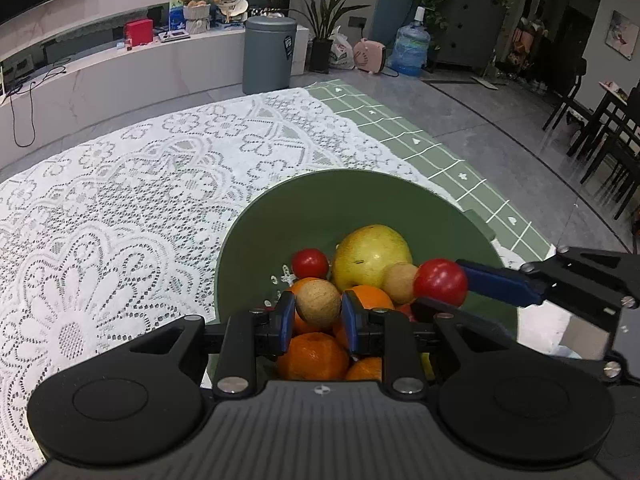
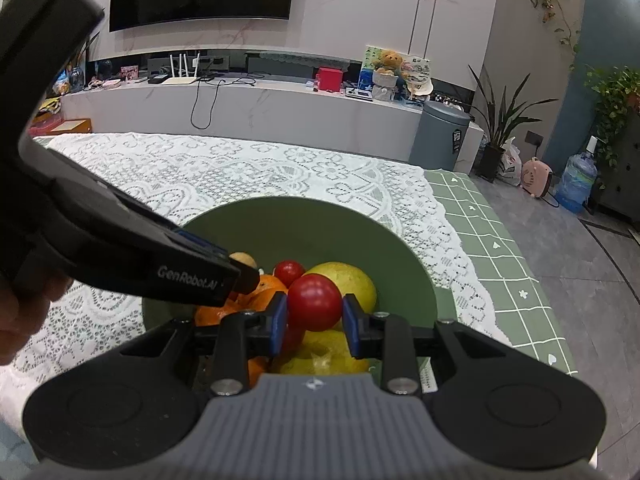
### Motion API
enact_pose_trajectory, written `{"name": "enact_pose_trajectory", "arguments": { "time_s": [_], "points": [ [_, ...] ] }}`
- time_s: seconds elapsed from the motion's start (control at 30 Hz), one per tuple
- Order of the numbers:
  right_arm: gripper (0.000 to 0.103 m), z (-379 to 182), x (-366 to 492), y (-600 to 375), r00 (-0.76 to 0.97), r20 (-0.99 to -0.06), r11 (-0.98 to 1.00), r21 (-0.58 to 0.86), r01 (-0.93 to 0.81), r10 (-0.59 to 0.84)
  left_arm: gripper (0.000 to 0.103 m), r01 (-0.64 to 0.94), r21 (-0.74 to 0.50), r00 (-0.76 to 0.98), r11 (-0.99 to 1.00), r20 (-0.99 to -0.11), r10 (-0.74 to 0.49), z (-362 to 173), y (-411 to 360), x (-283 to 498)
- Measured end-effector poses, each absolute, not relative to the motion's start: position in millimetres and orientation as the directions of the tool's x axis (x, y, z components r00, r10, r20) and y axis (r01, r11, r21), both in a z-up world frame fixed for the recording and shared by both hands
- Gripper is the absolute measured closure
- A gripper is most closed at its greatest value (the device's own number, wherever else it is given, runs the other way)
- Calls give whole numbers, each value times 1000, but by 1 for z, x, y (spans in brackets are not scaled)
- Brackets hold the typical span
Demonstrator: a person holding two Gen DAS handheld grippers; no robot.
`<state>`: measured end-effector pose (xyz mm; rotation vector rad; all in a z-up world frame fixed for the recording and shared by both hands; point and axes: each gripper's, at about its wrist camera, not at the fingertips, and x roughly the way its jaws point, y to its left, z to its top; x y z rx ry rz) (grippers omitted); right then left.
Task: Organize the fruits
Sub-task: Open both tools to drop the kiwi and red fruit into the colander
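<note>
A green bowl on the lace-covered table holds oranges, a yellow-green pear, a small red fruit and a tan round fruit. My left gripper is shut on another tan round fruit just above the pile. My right gripper is shut on a red round fruit over the bowl; this red fruit also shows in the left wrist view. In the right wrist view the left gripper's body covers the bowl's left side.
A white lace cloth covers the table, with a green checked cloth beyond its right edge. Farther off are a grey bin, a water jug, a potted plant and dark chairs.
</note>
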<state>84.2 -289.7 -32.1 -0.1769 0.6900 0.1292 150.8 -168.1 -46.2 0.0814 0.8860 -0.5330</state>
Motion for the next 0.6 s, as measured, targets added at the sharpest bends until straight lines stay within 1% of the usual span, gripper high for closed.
{"name": "enact_pose_trajectory", "arguments": {
  "time_s": [0.27,0.37,0.4,0.43,0.5,0.6],
  "points": [
    [76,-31,89,-290,764,-641,978,-110,-178,68,74,451,-144,510,881,-769,-387,-55,-167,161],
    [77,-30,90,-290,763,-643,979,-104,-175,68,71,451,-152,506,879,-768,-392,-54,-165,164],
    [77,-30,91,-290,762,-644,979,-102,-176,70,68,449,-164,503,878,-766,-400,-54,-163,164],
    [77,-29,91,-289,761,-645,979,-99,-178,73,62,448,-176,500,876,-763,-409,-53,-162,164],
    [77,-29,91,-287,759,-646,978,-96,-185,80,54,450,-192,501,872,-754,-424,-50,-159,164],
    [77,-27,91,-282,761,-643,975,-101,-200,90,54,441,-194,516,876,-744,-424,-43,-153,161]
  ]
}}
